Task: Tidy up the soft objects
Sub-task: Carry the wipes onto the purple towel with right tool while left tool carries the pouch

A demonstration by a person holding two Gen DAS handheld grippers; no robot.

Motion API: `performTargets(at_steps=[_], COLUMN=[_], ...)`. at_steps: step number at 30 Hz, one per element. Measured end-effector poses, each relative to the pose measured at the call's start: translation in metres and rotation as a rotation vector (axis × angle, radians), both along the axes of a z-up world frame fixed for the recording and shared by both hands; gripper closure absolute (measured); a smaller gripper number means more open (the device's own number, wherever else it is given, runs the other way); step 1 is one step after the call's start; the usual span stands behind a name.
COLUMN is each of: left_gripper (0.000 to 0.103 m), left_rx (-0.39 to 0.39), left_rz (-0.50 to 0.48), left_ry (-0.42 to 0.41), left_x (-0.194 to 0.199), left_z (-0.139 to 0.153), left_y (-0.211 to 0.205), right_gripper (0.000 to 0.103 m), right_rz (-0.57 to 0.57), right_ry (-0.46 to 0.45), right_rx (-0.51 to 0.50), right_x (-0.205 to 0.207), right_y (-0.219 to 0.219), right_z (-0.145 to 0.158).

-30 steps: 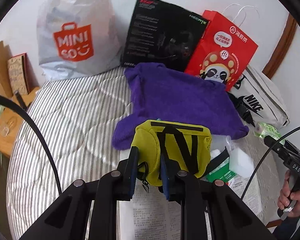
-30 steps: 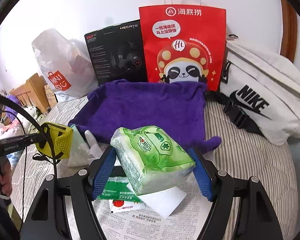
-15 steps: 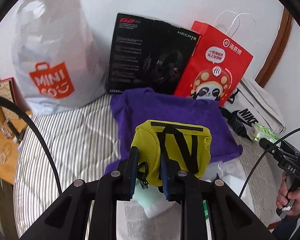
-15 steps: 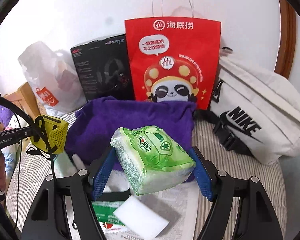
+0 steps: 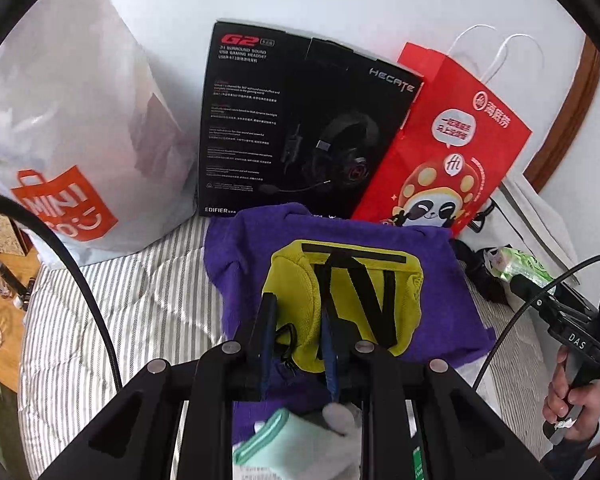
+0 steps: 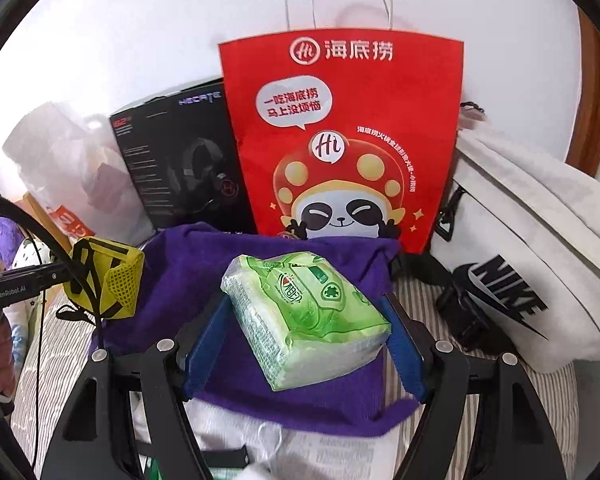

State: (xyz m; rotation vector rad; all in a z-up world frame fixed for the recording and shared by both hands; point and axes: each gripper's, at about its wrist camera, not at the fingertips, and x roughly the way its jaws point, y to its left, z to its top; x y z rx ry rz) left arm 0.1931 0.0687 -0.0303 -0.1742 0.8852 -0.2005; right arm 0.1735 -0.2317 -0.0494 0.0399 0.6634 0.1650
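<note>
My left gripper (image 5: 298, 322) is shut on a yellow pouch (image 5: 360, 300) with black straps, held above the purple towel (image 5: 252, 248). The pouch also shows in the right wrist view (image 6: 112, 276) at the left. My right gripper (image 6: 304, 332) is shut on a green tissue pack (image 6: 304, 316), held over the purple towel (image 6: 180, 272). The tissue pack also shows at the right of the left wrist view (image 5: 520, 266).
Behind the towel stand a white Miniso bag (image 5: 72, 148), a black headset box (image 5: 300, 132) and a red panda paper bag (image 6: 340, 140). A white Nike bag (image 6: 532, 248) lies right. Newspaper (image 6: 340, 460) and a mint sock (image 5: 284, 444) lie on the striped bed (image 5: 140, 320).
Both grippers have moved forward toward the towel and the bags, each still holding its item. The towel and the bags now look larger and closer.
</note>
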Motion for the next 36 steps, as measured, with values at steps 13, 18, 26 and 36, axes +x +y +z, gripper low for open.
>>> performTargets(at_steps=[13, 18, 26, 36], left_gripper=[0.083, 0.083, 0.083, 0.083], left_rx=[-0.018, -0.022, -0.015, 0.010], left_rz=[0.016, 0.021, 0.055, 0.077], left_ry=[0.070, 0.113, 0.174, 0.180], left_x=[0.057, 0.072, 0.088, 0.090], left_z=[-0.039, -0.063, -0.088, -0.098], left_y=[-0.014, -0.013, -0.011, -0.023], right_gripper=[0.029, 0.029, 0.029, 0.029], right_rz=[-0.034, -0.028, -0.013, -0.009], right_ry=[0.080, 0.128, 0.175, 0.245], right_rx=[-0.002, -0.038, -0.085, -0.091], right_x=[0.076, 0.093, 0.108, 0.112], right_y=[-0.005, 0.004, 0.014, 0.013], right_z=[-0.045, -0.066, -0.083, -0.103])
